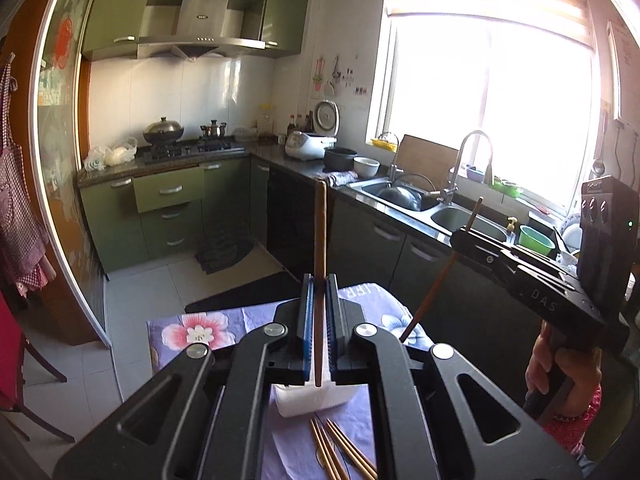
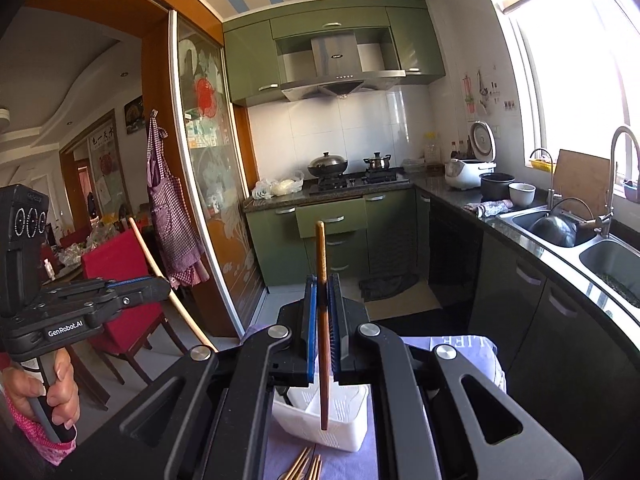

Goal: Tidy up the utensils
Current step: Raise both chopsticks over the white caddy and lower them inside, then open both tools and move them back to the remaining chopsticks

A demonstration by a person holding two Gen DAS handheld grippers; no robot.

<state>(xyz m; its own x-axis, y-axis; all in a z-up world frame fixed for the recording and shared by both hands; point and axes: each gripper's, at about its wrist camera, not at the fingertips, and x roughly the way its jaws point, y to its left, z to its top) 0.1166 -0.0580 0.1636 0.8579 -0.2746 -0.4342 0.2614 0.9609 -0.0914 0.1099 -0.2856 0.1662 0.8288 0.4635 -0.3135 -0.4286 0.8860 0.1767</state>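
The left gripper [image 1: 319, 280] is closed on one brown chopstick [image 1: 319, 240], which stands almost upright between its blue pads. The right gripper [image 2: 322, 284] is also closed on a single chopstick [image 2: 322, 320], and the lower tip of this one hangs above the white basket [image 2: 344, 436].

The left wrist view shows the right gripper [image 1: 466, 236] from the side, with its chopstick [image 1: 432, 292] slanting down toward the flowered cloth [image 1: 200, 332], and the hand [image 1: 560, 368] that grips the handle. It also shows the window, the double sink [image 1: 404, 196] and a green bowl [image 1: 536, 238] at the right, which the other view shows only partly.

The right wrist view shows the left gripper [image 2: 132, 286] from the side with a pale chopstick [image 2: 168, 280] across it, the holding hand [image 2: 52, 388], a red chair [image 2: 116, 276] and a checked apron [image 2: 172, 216] on the door.

In both views loose chopsticks [image 1: 340, 452] lie on the cloth just in front of the basket.
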